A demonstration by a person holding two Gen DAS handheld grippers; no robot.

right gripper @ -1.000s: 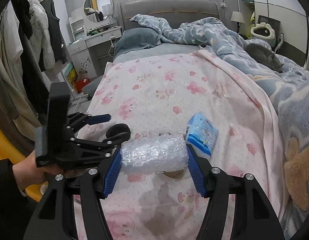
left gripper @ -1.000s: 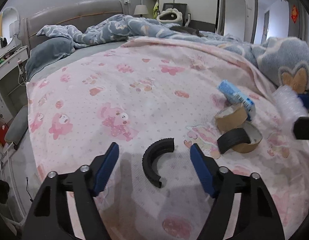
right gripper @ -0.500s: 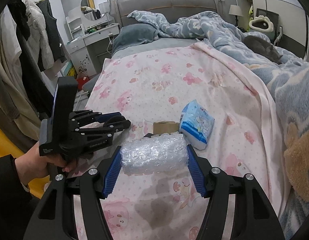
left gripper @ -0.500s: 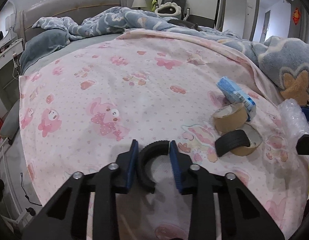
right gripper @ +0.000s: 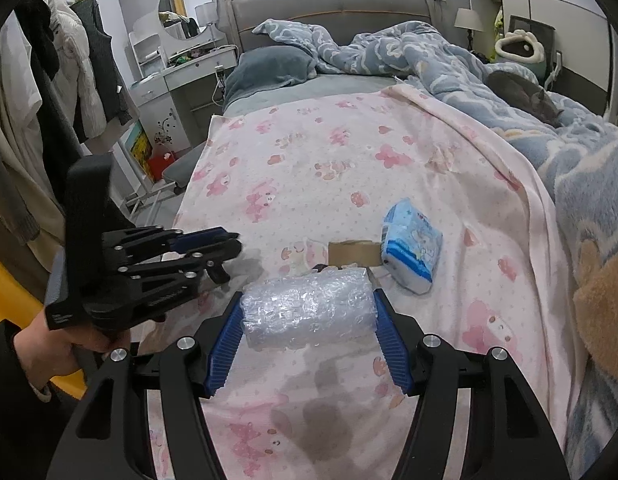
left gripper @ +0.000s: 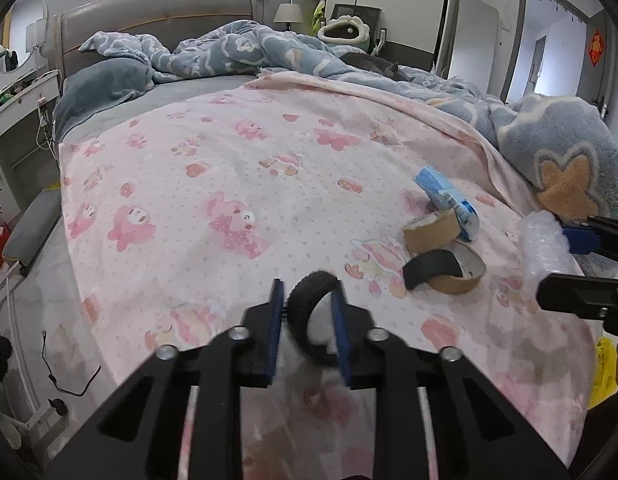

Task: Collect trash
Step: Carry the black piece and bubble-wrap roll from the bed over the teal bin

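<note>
My left gripper (left gripper: 308, 300) is shut on a black curved rubber piece (left gripper: 309, 300) and holds it lifted off the pink sheet (left gripper: 229, 184). My right gripper (right gripper: 309, 308) is shut on a roll of bubble wrap (right gripper: 309, 304), held above the sheet; the roll also shows at the right edge of the left wrist view (left gripper: 545, 248). On the sheet lie a brown tape roll (left gripper: 431, 232), a second tape roll (left gripper: 465, 270) with a black rubber strip (left gripper: 429, 268) on it, and a blue tissue pack (left gripper: 447, 196).
A blue fleece blanket (left gripper: 557, 152) is piled along the bed's right side, with a grey cat (right gripper: 525, 96) on it. A dresser with a mirror (right gripper: 185, 68) and hanging clothes (right gripper: 61, 80) stand left of the bed. A yellow bag (left gripper: 605, 364) shows at the lower right.
My left gripper closed on the black curved piece and lifted it off the sheet. My right gripper kept hold of the bubble wrap and drew back slightly.
</note>
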